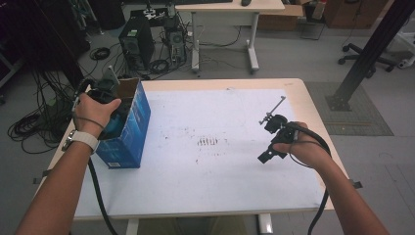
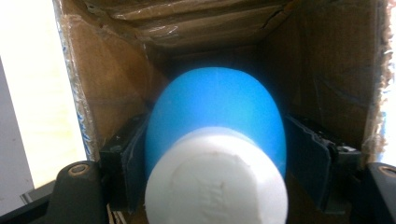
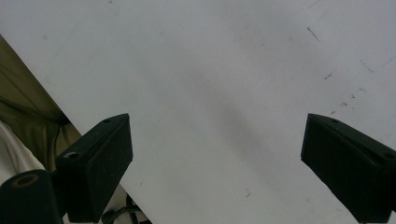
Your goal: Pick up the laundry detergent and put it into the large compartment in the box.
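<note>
A blue cardboard box (image 1: 131, 132) with its top open stands at the left edge of the table (image 1: 220, 186). My left gripper (image 2: 218, 161) reaches down into it, shut on a blue bottle (image 2: 215, 105) with a white cap (image 2: 215, 184). The jaws press on the bottle's two sides, and brown box walls (image 2: 116, 84) surround it. In the high view the person's left hand (image 1: 95, 110) holds this gripper at the box's mouth. My right gripper (image 1: 269, 147) hovers over the table's right side, open, nothing between its jaws (image 3: 215, 158).
A white sheet (image 1: 210, 122) with small dark marks (image 1: 208, 142) covers the table. On the floor behind stand a computer tower (image 1: 137, 44), tangled cables (image 1: 34, 122), a second desk (image 1: 230, 10), an office chair base (image 1: 367, 58) and a black post (image 1: 372, 49).
</note>
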